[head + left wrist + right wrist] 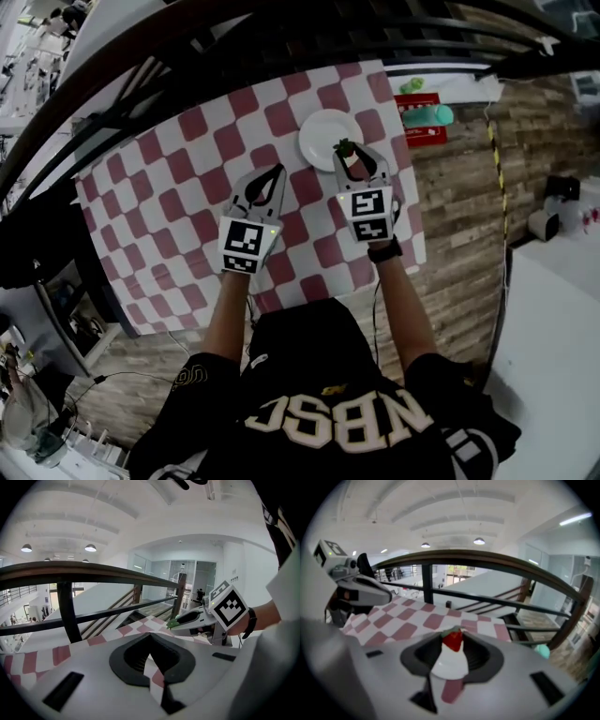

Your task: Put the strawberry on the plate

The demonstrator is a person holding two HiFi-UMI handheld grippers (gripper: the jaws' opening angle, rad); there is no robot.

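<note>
A red strawberry point(349, 155) with a green leaf top is pinched between the jaw tips of my right gripper point(353, 160), which is shut on it. It hangs over the near right rim of the round white plate point(322, 136) on the checked tablecloth. The right gripper view shows the strawberry point(453, 640) at the tips with the plate point(449, 664) just under it. My left gripper point(277, 172) hovers to the left of the plate, its jaws together with nothing between them. In the left gripper view only tablecloth shows past its tips point(150, 639).
The red and white checked cloth point(178, 178) covers the table. A red box point(419, 128) and a teal cylinder point(430, 115) sit at the far right corner. A dark railing point(281, 33) runs beyond the table's far edge. Wooden floor point(459, 187) lies to the right.
</note>
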